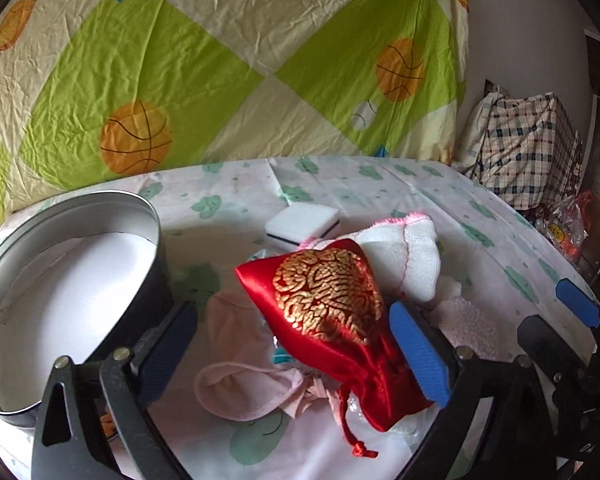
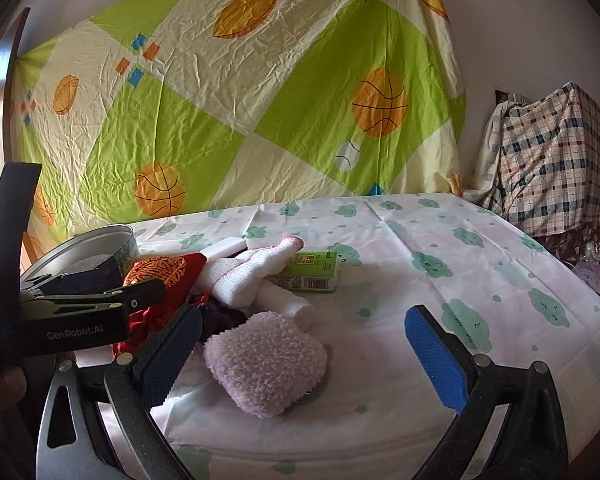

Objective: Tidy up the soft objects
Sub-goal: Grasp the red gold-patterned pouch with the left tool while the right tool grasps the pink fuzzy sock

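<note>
A red satin pouch (image 1: 328,300) with gold embroidery lies on a pile of soft things, between the fingers of my left gripper (image 1: 294,352). The right pad touches the pouch's edge. The left pad stands apart from it, so the gripper is open. Under the pouch lies a pale pink cloth (image 1: 252,384); behind it are a white towel (image 1: 404,256) and a white sponge (image 1: 302,222). My right gripper (image 2: 302,358) is open around a fluffy pink cloth (image 2: 266,364), with its pads off the cloth. The right gripper's blue pad (image 1: 576,304) shows at the right edge of the left wrist view.
A round metal tin (image 1: 60,280) with a white lining stands open at the left, close to my left finger. A green packet (image 2: 316,270) lies behind the towel. The cloud-print tablecloth (image 2: 460,260) ends at the right, where a plaid bundle (image 2: 556,160) stands.
</note>
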Tool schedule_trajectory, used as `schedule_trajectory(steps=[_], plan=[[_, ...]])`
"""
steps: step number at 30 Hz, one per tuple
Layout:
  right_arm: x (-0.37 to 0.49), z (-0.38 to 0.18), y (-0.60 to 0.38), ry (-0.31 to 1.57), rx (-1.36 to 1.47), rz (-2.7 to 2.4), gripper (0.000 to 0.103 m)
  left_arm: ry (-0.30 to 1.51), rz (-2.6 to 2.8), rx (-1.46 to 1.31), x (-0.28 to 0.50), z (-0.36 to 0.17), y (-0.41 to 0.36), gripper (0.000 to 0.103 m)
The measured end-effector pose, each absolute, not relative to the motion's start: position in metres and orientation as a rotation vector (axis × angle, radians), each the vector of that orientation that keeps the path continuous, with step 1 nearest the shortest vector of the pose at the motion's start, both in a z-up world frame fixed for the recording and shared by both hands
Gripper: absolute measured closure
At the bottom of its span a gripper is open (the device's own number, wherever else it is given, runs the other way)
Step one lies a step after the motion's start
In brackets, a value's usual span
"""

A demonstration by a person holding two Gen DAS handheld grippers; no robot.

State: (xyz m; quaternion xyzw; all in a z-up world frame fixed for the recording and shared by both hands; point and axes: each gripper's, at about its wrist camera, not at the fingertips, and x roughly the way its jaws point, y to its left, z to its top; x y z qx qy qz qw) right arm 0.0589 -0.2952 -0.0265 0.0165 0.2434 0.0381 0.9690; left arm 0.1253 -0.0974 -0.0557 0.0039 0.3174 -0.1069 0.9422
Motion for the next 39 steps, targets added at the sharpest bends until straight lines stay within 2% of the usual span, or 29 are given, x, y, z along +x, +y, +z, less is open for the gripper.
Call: schedule_trajectory(steps=[1,2,3,8,13,16,18,21,23,25,26,32,33,39], plan=[[0.061,-0.027,-0.295,0.494,0.029,0.080,0.001,0.660,-0.235,0.008,0.128,-0.058,-0.100,0.021],[0.064,-0.028,-0.296,0.497,0.027,0.085,0.001,0.668,-0.243,0.003,0.131,-0.060,-0.101,0.032],[0.067,-0.029,-0.295,0.505,0.024,0.091,0.001,0.673,-0.260,-0.008,0.132,-0.062,-0.101,0.051],[0.084,-0.039,-0.286,0.574,-0.016,0.130,0.001,0.664,-0.315,-0.004,0.132,-0.063,-0.105,0.084],[0.097,-0.049,-0.283,0.662,-0.028,0.169,0.001,0.609,-0.313,-0.007,0.121,-0.056,-0.102,0.088],[0.101,-0.052,-0.281,0.694,-0.031,0.185,0.006,0.558,-0.302,-0.014,0.113,-0.052,-0.095,0.088],[0.103,-0.056,-0.278,0.714,-0.041,0.211,0.026,0.526,-0.289,-0.011,0.107,-0.049,-0.092,0.088],[0.108,-0.060,-0.277,0.752,-0.036,0.242,0.034,0.496,-0.266,-0.013,0.101,-0.047,-0.086,0.088],[0.111,-0.062,-0.276,0.778,-0.030,0.267,0.036,0.483,-0.261,-0.021,0.099,-0.046,-0.081,0.088],[0.112,-0.062,-0.275,0.780,-0.029,0.279,0.044,0.474,-0.253,-0.030,0.097,-0.046,-0.076,0.088],[0.111,-0.062,-0.274,0.776,-0.032,0.286,0.053,0.470,-0.250,-0.038,0.096,-0.045,-0.073,0.088],[0.108,-0.058,-0.273,0.743,-0.031,0.297,0.080,0.455,-0.230,-0.072,0.091,-0.046,-0.058,0.088],[0.106,-0.057,-0.274,0.729,-0.026,0.297,0.089,0.453,-0.230,-0.076,0.091,-0.046,-0.057,0.088],[0.104,-0.055,-0.276,0.714,-0.015,0.294,0.090,0.445,-0.224,-0.084,0.087,-0.046,-0.052,0.088]])
